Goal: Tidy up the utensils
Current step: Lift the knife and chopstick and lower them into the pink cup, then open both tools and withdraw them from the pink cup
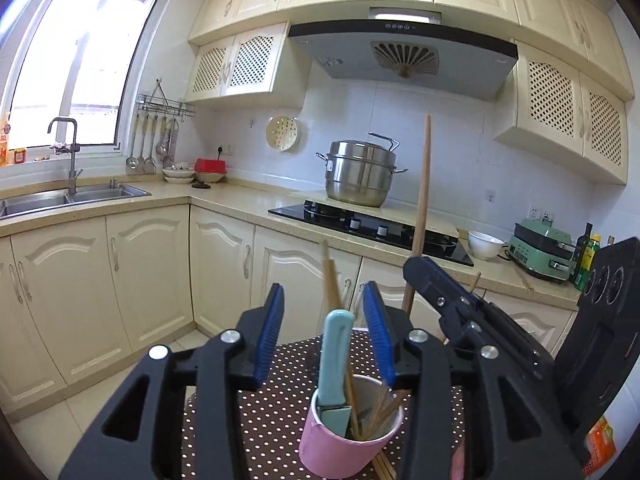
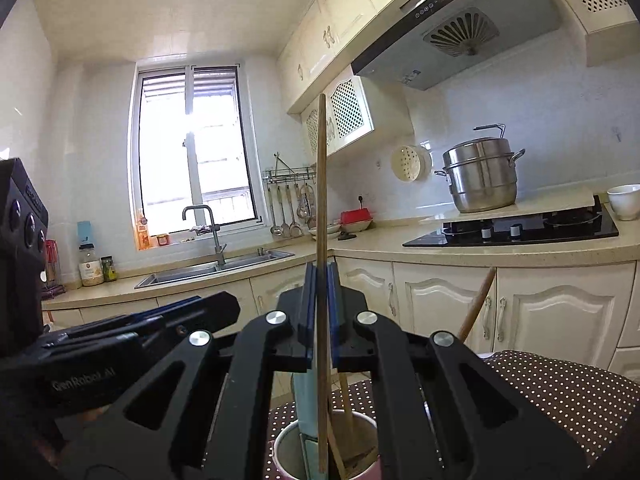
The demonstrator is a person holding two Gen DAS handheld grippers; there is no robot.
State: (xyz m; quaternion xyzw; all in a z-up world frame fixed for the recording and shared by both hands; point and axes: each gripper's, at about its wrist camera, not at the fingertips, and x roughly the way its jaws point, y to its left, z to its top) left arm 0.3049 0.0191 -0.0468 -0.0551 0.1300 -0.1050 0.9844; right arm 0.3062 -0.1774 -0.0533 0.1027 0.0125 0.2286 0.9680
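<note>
Between the left gripper's blue pads stood a gap; its jaws were spread and gripped nothing. A teal knife rose through that gap, handle up, clear of both pads, its lower end down in a pink cup. Beside the knife in the cup: a sheaf of chopsticks fanned toward the right rim, and a wooden handle leaning up and left.

Right gripper: jaws pressed together on a long wooden stick, held close to upright. From the right wrist camera the stick's lower end reached down into the cup's mouth, next to the knife. From the left wrist camera the same stick stood tall just right of the left gripper, the right gripper's dark body slanting in beside it.

The cup sat on a brown cloth with white dots. More chopsticks lay on the cloth at the cup's base.

Beyond: cream cabinets, a black hob bearing a steel pot, and a sink under the window.
</note>
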